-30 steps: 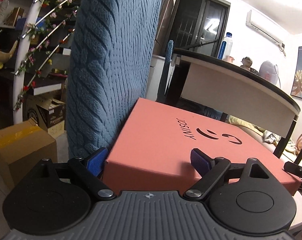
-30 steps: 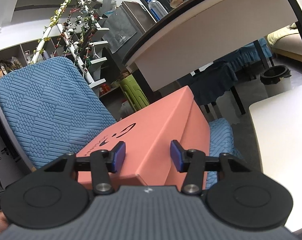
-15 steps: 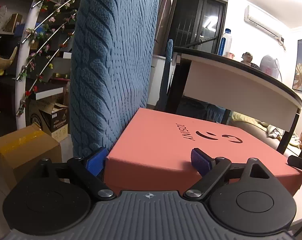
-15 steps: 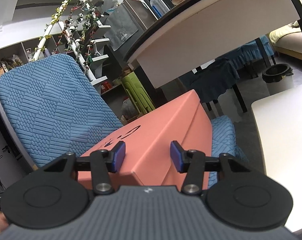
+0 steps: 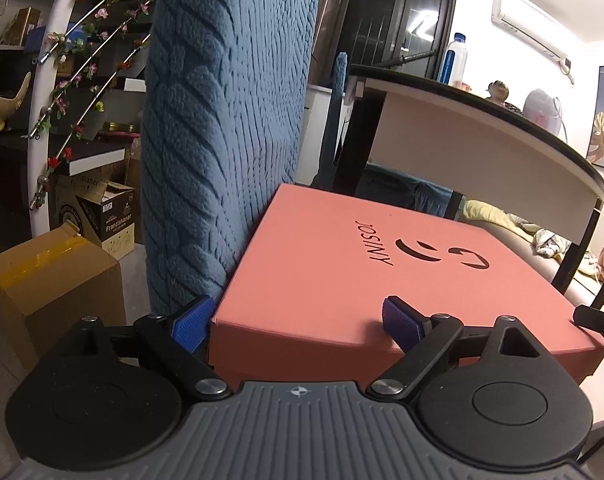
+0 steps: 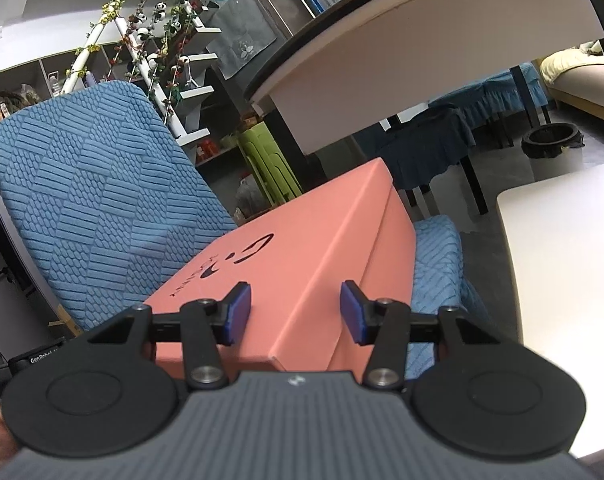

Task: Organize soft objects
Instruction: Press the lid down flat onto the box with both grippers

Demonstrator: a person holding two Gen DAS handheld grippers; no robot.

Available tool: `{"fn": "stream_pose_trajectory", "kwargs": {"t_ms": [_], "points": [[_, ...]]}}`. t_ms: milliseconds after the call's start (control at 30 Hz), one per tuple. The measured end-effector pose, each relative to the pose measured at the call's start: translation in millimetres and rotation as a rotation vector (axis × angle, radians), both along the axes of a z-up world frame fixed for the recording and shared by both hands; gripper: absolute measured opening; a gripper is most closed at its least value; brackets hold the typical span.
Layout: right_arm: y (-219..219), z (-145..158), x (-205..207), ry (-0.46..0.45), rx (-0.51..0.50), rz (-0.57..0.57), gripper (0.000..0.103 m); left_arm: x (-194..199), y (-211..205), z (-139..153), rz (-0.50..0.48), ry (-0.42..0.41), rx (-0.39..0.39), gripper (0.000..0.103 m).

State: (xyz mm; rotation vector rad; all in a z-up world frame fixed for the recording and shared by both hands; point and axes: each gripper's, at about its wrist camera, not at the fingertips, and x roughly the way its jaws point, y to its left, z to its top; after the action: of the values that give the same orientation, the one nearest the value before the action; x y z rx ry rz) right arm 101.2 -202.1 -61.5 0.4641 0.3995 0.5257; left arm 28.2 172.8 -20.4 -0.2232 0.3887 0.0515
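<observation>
A closed salmon-pink box [image 5: 366,264] marked JOSINY sits on the seat of a chair covered in blue quilted fabric [image 6: 97,200], its far-left side against the chair's upright back and the blue seat cushion [image 6: 438,256] showing past its right edge. I hold my left gripper [image 5: 297,320] at the box's near-left corner, its blue-padded fingers [image 5: 191,322] spread wide and released, one pad just beside the box's left wall where it meets the chair back, the other over the lid; whether either pad touches the cardboard I cannot tell. My right gripper [image 6: 295,312] hovers at the opposite near corner, fingers likewise parted and holding nothing, straddling the lid's edge. A cardboard carton [image 5: 57,288] stands on the floor at left, with a second printed carton [image 5: 109,220] behind it near a white stair rail [image 5: 49,92] strung with artificial flowers. A dark-edged white table [image 5: 482,132] rises beyond the box, a plastic bottle [image 5: 456,58] on top of it. A pale tabletop [image 6: 562,264] fills the right of the right wrist view.
</observation>
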Motion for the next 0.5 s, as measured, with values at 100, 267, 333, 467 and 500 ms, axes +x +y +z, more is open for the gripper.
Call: {"fn": "stream_pose_trajectory", "kwargs": {"t_ms": [100,267,333,467,500], "points": [[0,-2,2,0.005,-0.005,0.003,0.050,3,-6,0,0.013,0.010,0.022,0.096],[1,-3,0,-0.006,-0.039,0.010,0.050,2,-9,2,0.026,0.014,0.036,0.097],[2,0,-3,-0.019,-0.065,0.012,0.050,-2,-11,5,0.032,0.006,0.049,0.097],[1,13,-18,-0.098,-0.145,0.003,0.050,-12,-18,15,0.017,-0.032,0.058,0.098],[-1,16,-22,-0.112,-0.149,-0.002,0.050,-15,-22,18,0.012,-0.046,0.062,0.098]]}}
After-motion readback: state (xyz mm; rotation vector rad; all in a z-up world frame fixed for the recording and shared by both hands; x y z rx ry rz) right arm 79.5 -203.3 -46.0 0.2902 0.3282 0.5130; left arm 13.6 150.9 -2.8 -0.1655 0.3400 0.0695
